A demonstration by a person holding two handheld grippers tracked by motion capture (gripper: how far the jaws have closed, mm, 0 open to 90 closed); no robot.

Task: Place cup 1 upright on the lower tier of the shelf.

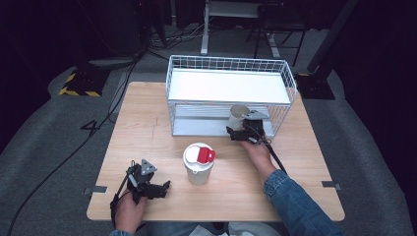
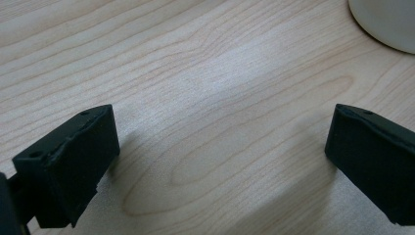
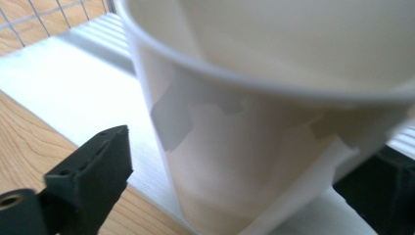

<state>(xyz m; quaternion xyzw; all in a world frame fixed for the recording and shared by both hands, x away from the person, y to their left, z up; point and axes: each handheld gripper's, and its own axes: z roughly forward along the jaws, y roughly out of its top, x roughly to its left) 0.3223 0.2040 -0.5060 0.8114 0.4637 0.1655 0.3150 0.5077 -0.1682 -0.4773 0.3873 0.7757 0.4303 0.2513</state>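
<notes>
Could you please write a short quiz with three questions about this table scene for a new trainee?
1. True or false: the left gripper is shut on the cup with the red lid.
2. Which thing stands between the jaws of the right gripper? A) white paper cup B) a spoon C) a bottle
3. Fill in: the wire rack stands at the ____ side of the wooden table.

Key: 1. false, its jaws are open over bare wood; 2. A; 3. far
</notes>
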